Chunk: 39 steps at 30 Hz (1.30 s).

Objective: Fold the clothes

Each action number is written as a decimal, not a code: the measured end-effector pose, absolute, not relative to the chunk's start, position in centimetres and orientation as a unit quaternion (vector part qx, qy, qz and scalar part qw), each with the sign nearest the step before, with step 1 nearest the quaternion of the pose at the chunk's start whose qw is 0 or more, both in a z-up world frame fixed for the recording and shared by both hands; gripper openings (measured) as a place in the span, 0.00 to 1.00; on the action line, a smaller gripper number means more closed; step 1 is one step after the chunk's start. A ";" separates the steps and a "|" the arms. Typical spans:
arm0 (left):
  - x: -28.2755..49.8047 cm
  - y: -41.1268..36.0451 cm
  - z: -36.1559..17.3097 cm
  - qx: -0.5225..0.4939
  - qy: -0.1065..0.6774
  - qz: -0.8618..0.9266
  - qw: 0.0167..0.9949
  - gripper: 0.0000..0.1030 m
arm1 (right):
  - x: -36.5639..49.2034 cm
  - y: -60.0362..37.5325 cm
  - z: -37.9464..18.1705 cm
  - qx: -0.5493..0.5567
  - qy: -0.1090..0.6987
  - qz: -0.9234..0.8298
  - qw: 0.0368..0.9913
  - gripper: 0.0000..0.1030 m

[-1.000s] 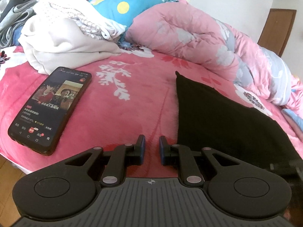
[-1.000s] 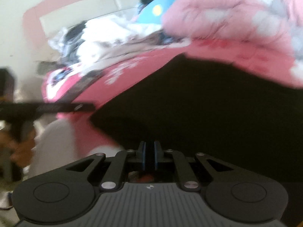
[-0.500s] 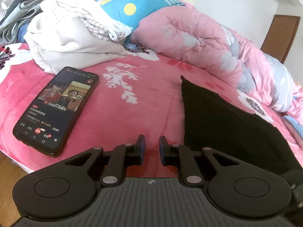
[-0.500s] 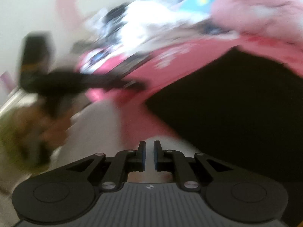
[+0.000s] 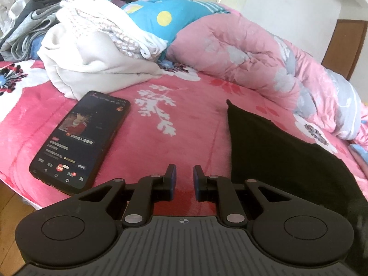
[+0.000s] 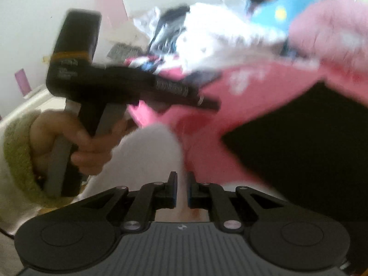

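Observation:
A black folded garment (image 5: 276,158) lies flat on the red floral bed cover (image 5: 161,142), just right of my left gripper (image 5: 184,176). That gripper hovers low over the bed's near edge, open by a narrow gap with nothing in it. The right wrist view is blurred. My right gripper (image 6: 181,184) is slightly open and empty there, off the bed's edge, with the black garment (image 6: 303,142) to its right. The left gripper (image 6: 210,103) also appears from the side in the right wrist view, held by a hand (image 6: 80,147) in a green-cuffed sleeve.
A lit phone (image 5: 78,138) lies on the bed left of my left gripper. Behind it is a pile of white and grey clothes (image 5: 92,55). A pink quilt (image 5: 253,53) runs along the far side, and a person (image 5: 161,13) lies under a blue blanket.
My right gripper went from shut to slightly open and swung left, off the black garment toward the bed's edge. The left gripper shifted only a little, its gap unchanged.

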<state>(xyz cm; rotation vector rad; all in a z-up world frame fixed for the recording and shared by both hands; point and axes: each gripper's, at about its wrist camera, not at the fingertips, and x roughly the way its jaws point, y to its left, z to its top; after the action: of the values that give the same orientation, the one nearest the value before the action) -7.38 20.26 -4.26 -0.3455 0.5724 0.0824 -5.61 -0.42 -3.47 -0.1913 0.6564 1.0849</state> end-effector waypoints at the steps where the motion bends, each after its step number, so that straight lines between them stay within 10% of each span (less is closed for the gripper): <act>1: -7.4 20.3 -4.2 -0.169 0.279 0.041 0.944 0.15 | -4.4 -1.0 -2.9 -0.074 0.299 0.489 0.816 0.08; 39: -5.4 11.5 -5.1 -0.101 0.343 -0.054 0.932 0.22 | -6.4 -16.2 -3.9 -0.001 0.329 0.393 0.859 0.10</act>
<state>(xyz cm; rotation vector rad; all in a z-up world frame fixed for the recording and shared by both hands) -5.37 11.46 -5.10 -0.2063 0.7025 -0.1107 -6.35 -16.23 -3.90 -0.0015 0.6901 0.8254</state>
